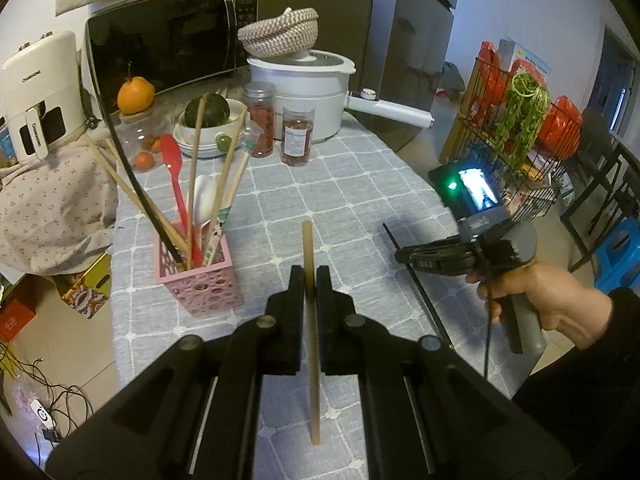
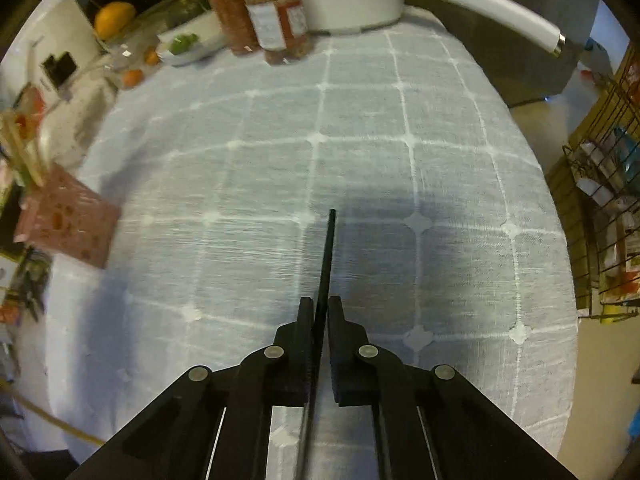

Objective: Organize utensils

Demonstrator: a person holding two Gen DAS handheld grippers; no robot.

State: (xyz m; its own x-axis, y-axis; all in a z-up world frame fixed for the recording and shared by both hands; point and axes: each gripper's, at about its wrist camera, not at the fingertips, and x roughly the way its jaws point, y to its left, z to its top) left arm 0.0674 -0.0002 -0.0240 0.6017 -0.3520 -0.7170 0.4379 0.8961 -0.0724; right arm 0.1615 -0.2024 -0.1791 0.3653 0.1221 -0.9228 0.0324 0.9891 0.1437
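My left gripper (image 1: 309, 276) has its jaws clamped on a wooden chopstick (image 1: 311, 320), held off the cloth (image 1: 360, 184). My right gripper (image 2: 320, 308) has its jaws pinched on a black chopstick (image 2: 327, 256); in the left view that stick runs well past both sides of the grip. The pink basket (image 1: 200, 280) stands at ten o'clock from my left gripper, already packed with chopsticks, a red spatula (image 1: 174, 168) and a white spoon (image 1: 204, 196).

My worry: the basket looks light and top-heavy, its contents fanning outward. If I bring either stick in at a slant, I think it could snag the leaning handles and tip the whole thing. The narrow sticks might also pivot in the jaws. The right view is blurred, so I can't judge clearance there.

The grey checked cloth covers the table; it is soft and may let the basket slide. At twelve o'clock stand two jars (image 1: 296, 136), a white pot (image 1: 304, 92) and a microwave (image 1: 168, 40); a wire rack (image 1: 520, 140) sits at two o'clock.
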